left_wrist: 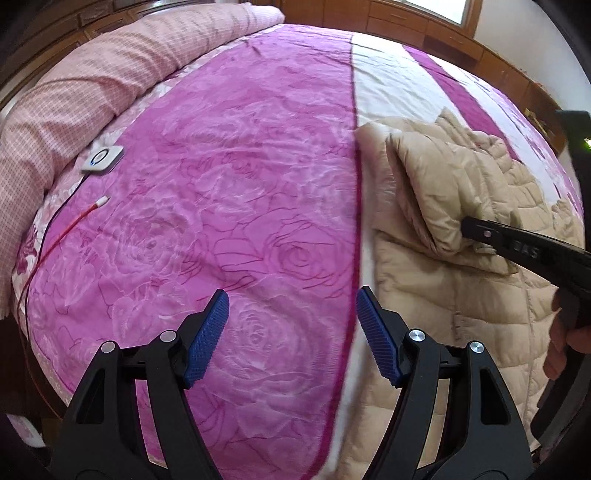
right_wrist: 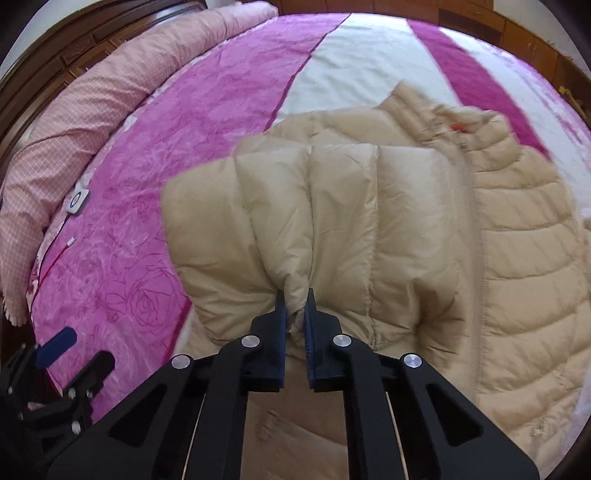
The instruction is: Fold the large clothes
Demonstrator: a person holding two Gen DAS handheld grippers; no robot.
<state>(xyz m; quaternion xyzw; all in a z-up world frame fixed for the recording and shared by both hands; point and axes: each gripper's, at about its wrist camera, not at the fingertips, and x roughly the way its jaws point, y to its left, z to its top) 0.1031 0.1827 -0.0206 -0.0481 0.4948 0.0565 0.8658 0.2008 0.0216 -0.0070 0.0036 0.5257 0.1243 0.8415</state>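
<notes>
A beige quilted puffer jacket [right_wrist: 498, 258] lies on the bed, on the white stripe of the cover; it also shows at the right of the left wrist view [left_wrist: 454, 280]. My right gripper [right_wrist: 294, 295] is shut on the jacket's sleeve [right_wrist: 295, 221] and holds it lifted over the jacket's body. In the left wrist view the right gripper [left_wrist: 469, 227] comes in from the right, clamped on the folded sleeve [left_wrist: 436, 184]. My left gripper [left_wrist: 291, 306] is open and empty above the pink cover, left of the jacket. It also shows at the lower left of the right wrist view [right_wrist: 62, 347].
The bed has a pink rose-pattern cover [left_wrist: 221, 184] with white and magenta stripes. A rolled pink checked quilt [left_wrist: 74, 92] lies along the far left edge. A small white device [left_wrist: 102, 158] and a red cable [left_wrist: 66, 232] lie near it. Wooden cabinets [left_wrist: 406, 22] stand behind.
</notes>
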